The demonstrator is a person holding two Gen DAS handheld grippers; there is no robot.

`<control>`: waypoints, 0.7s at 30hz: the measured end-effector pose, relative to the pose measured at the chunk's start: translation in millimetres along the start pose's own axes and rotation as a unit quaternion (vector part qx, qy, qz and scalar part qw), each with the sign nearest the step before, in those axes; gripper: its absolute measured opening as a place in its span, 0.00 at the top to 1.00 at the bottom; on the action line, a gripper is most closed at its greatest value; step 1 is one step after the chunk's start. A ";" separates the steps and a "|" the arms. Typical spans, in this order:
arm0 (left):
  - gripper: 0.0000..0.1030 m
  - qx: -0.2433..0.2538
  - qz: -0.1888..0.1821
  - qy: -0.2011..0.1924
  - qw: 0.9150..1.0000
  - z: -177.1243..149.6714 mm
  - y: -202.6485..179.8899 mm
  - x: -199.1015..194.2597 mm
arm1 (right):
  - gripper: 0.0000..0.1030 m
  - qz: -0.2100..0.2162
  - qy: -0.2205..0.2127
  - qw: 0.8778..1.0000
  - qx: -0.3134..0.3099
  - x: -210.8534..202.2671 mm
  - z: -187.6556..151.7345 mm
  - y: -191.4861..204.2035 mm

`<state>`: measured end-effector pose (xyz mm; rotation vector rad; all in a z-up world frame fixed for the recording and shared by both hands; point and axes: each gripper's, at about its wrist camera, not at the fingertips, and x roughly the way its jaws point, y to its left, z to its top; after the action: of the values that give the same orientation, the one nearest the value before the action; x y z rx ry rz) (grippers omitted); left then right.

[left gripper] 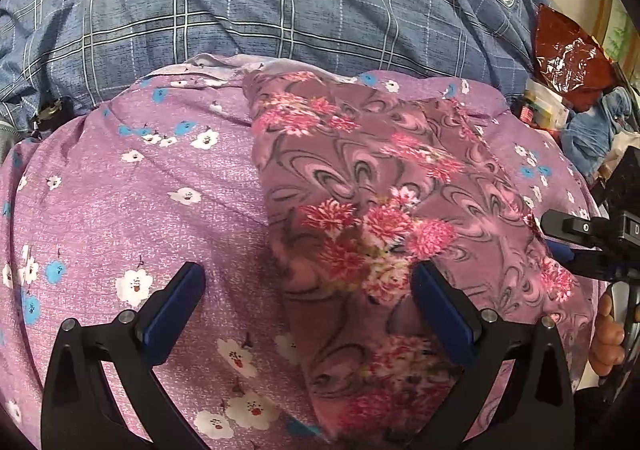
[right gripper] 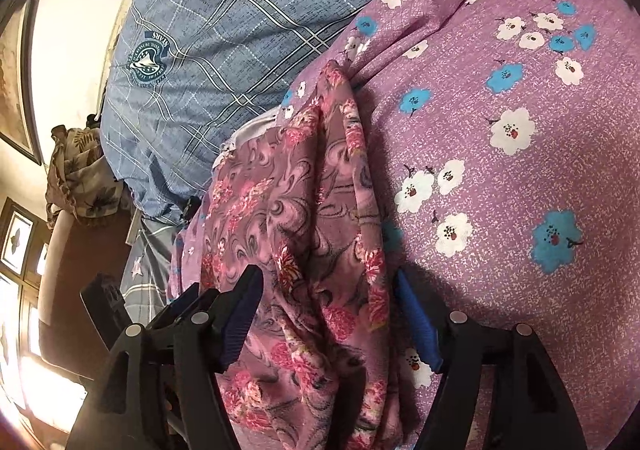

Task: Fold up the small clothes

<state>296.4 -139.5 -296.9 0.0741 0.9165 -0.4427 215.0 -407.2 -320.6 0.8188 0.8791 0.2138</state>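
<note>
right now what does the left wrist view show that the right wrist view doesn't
Only the left wrist view: a crumpled red foil bag, a blue cloth heap at the right edge, and the right gripper seen from the side with a hand below it.

Only the right wrist view: framed pictures on a wall and a leaf-print cloth draped at the left.

Both: the pink floral garment lying on the purple flowered sheet, the blue checked fabric behind, and each view's own open gripper, left, over the garment.
</note>
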 end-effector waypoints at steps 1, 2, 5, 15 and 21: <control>0.00 0.001 -0.002 0.000 1.000 0.1 -0.3 0.0 | 0.32 0.003 0.000 1.000 0.002 -0.6 0.3 -0.8; 0.00 0.000 -0.007 0.001 1.000 0.0 -1.1 0.0 | 0.32 0.004 0.000 1.000 0.003 -0.8 0.5 -1.4; 0.00 -0.001 -0.027 0.010 1.000 -2.1 -6.4 2.1 | 0.32 0.008 0.000 1.000 0.009 -1.6 1.8 -4.4; 0.00 -0.044 -0.107 0.032 0.993 4.5 -3.6 14.0 | 0.22 0.040 0.007 0.999 0.016 9.4 11.8 -6.6; 0.12 -0.051 -0.137 0.049 0.988 10.9 -3.6 20.3 | 0.20 0.030 0.018 0.999 -0.026 35.9 16.3 21.7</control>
<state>313.8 -152.3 -305.6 -0.1269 1.0493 -0.6507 253.6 -384.0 -320.7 0.7952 0.8798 0.3044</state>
